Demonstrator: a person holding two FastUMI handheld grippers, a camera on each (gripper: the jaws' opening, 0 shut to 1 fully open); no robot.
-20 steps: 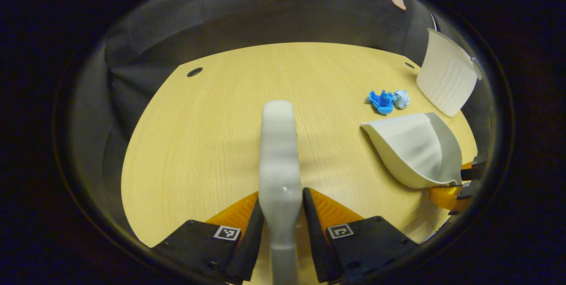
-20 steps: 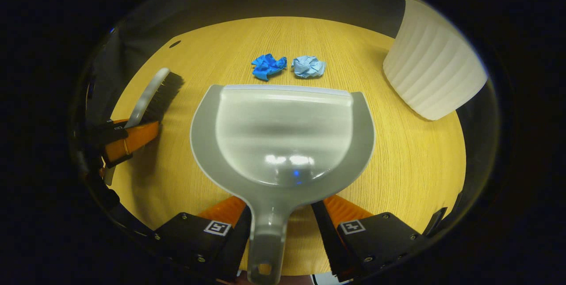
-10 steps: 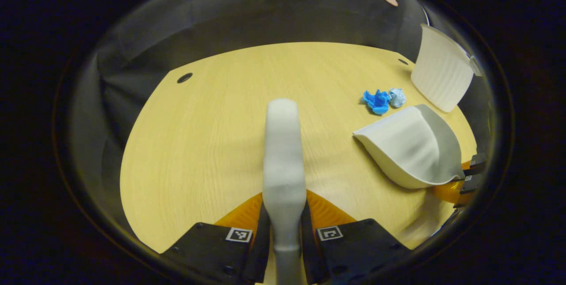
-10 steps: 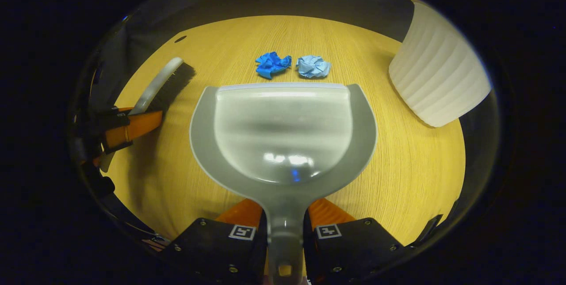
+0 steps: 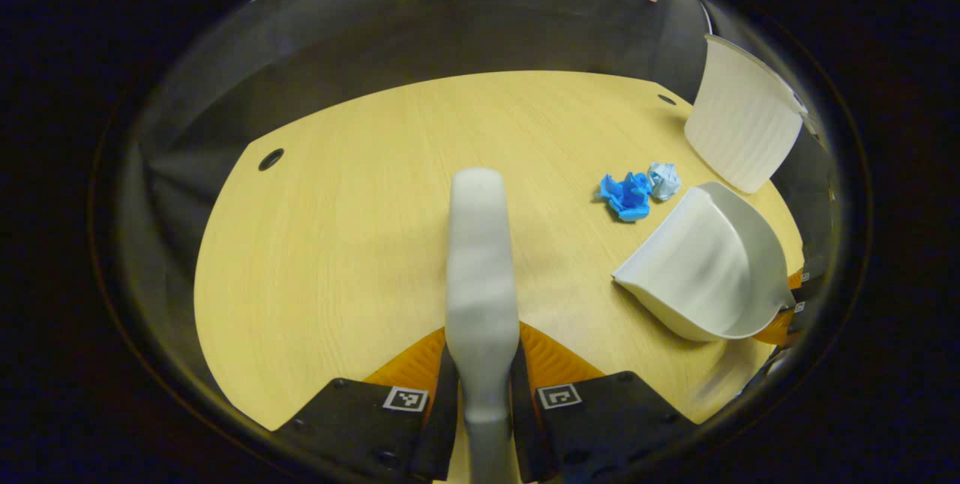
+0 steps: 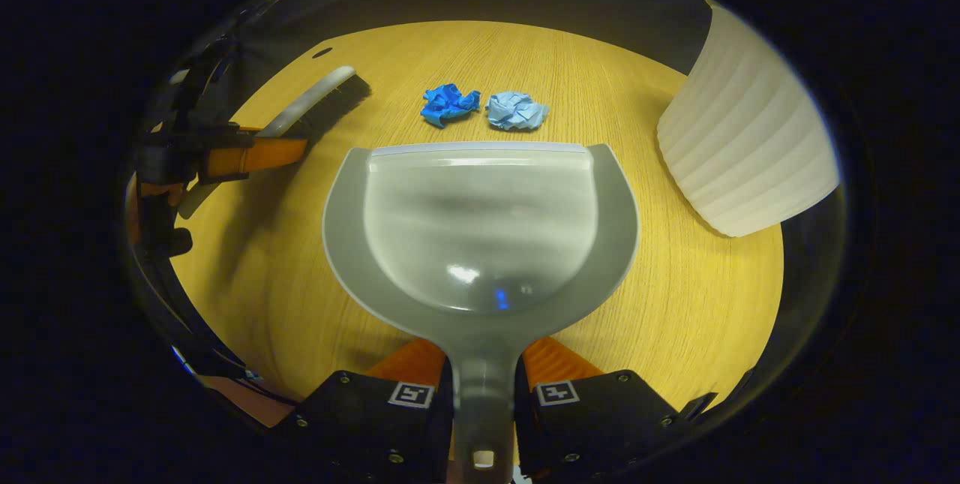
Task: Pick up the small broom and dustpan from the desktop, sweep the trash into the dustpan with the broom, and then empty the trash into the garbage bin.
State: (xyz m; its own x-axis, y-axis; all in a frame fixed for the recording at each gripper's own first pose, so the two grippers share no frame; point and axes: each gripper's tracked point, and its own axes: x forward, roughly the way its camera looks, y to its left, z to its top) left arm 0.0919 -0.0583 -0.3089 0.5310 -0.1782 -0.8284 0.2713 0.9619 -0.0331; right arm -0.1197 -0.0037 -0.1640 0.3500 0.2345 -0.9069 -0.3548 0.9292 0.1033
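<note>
Dustpan (image 6: pixel 480 221) mouth toward paper wads (image 6: pixel 484 107), handle in right tool (image 6: pixel 484 394)

Bare desktop (image 5: pixel 337 229) left; bin (image 6: pixel 742 146) crowds right, near paper balls (image 6: pixel 484 107).

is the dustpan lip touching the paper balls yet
Apart. The right gripper view shows a strip of bare desktop between the dustpan front lip and both the dark blue wad and the light blue wad.
</note>
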